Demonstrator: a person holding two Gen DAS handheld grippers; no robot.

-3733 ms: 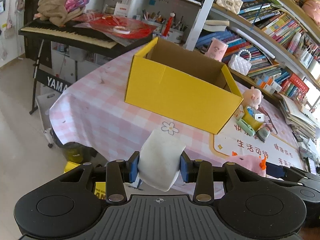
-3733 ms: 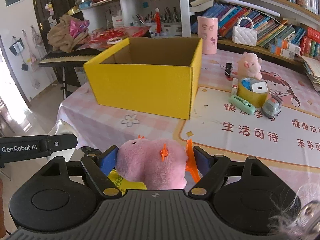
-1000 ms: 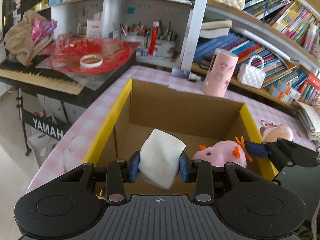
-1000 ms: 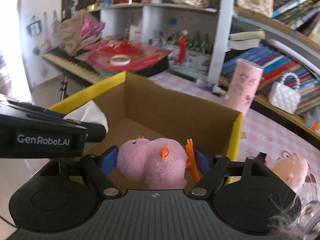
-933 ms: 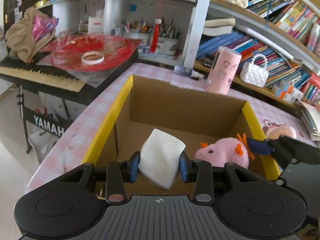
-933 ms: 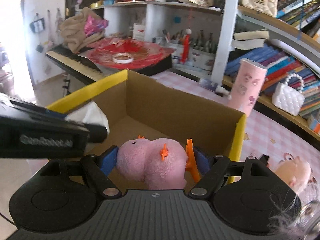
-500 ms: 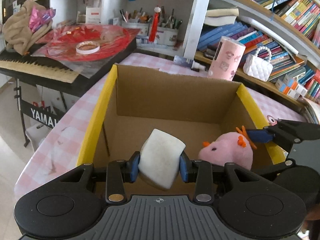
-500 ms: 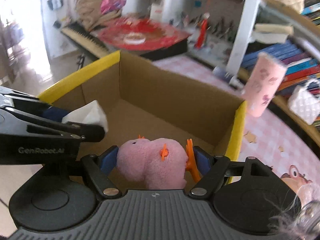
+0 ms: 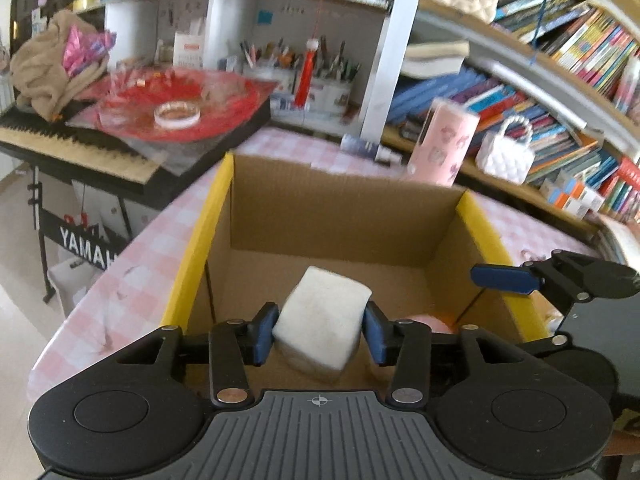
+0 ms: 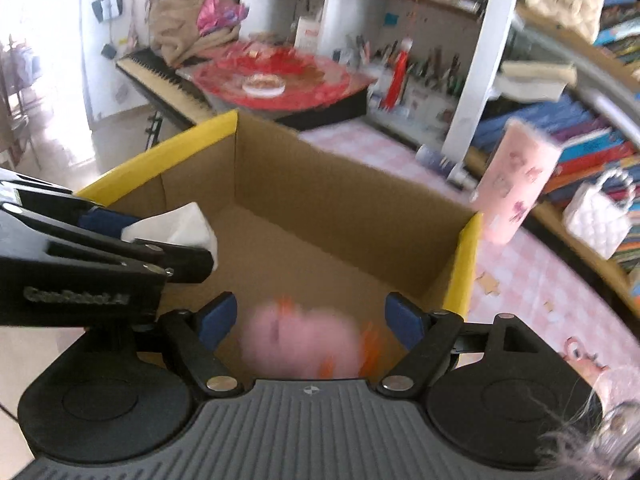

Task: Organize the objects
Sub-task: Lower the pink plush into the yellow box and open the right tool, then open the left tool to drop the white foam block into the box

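You held both grippers over the open yellow cardboard box (image 9: 192, 256), which stood on the pink checked tablecloth (image 9: 132, 264).

Your left gripper (image 9: 320, 330) pointed down into the box with its jaws opening. The white square sponge (image 9: 322, 326) sat tilted between the blue pads (image 9: 264, 330); they lay right at its sides, and a sliver of gap seemed to show on each side, so it looked released rather than squeezed, though I could not tell for sure whether the pads still touched it. From the right wrist view the same sponge (image 10: 180, 226) showed at the tip of the left gripper (image 10: 176, 240), above the left part of the box (image 10: 160, 160).

Your right gripper (image 10: 316, 320) also had its jaws opening, and the blue pads (image 10: 218, 318) stood clear of the pink plush toy (image 10: 300, 344). The toy, with its orange trim, was blurred and lay low between the fingers, inside the box toward its right wall. In the left wrist view only a sliver of that toy (image 9: 426, 322) showed behind the left gripper's right finger, and the right gripper's blue pad (image 9: 504, 278) reached in over the box's right wall.

Behind the box stood a pink tumbler (image 9: 444, 140) and a white quilted handbag (image 9: 506, 156), with bookshelves (image 9: 568, 80) beyond. A keyboard (image 9: 72, 148) under a red plastic sheet (image 9: 180, 104) sat to the left.
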